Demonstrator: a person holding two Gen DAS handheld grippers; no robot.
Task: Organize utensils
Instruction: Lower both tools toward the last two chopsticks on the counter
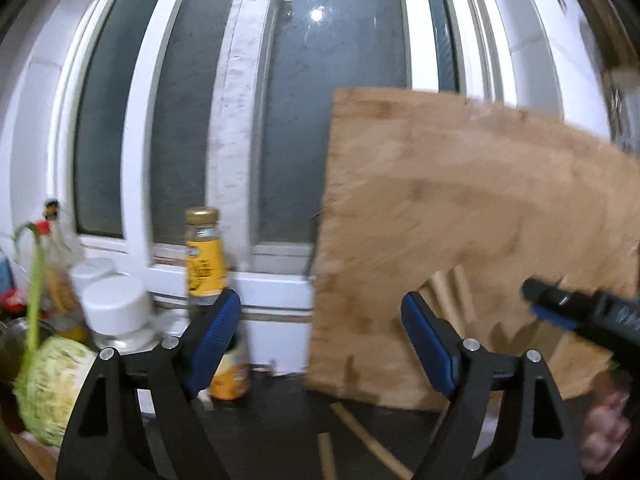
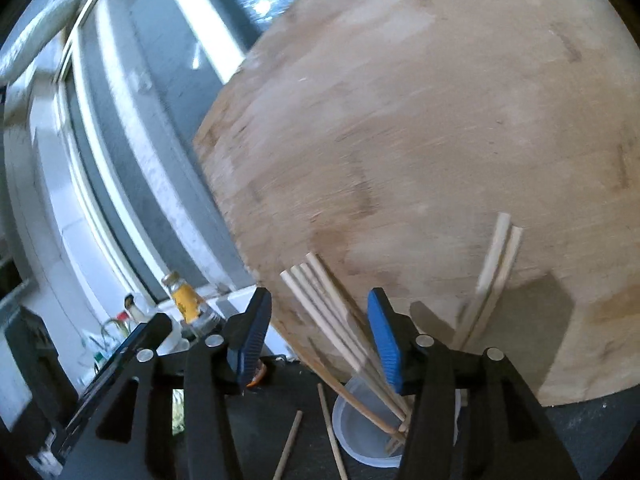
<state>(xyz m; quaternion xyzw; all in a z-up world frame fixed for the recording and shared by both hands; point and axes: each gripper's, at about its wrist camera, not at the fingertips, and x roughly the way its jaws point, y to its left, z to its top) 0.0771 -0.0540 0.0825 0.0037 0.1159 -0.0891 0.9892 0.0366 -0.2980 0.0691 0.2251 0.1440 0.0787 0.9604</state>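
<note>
Both grippers, left (image 1: 320, 320) and right (image 2: 318, 330), gape empty. Two chopsticks (image 2: 332, 432) lie loose on the tabletop (image 2: 264, 420); most already stand in the cup (image 2: 360, 440) against the board (image 2: 420, 140). Nearly done, I'd judge.

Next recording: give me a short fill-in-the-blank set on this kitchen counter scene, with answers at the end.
1. The chopsticks stand in a clear plastic ____.
2. The wooden cutting board leans against the ____.
3. Two loose chopsticks lie on the dark ____.
4. The left hand-held gripper holds ____ between its blue pads.

Answers: cup; window; counter; nothing
</note>
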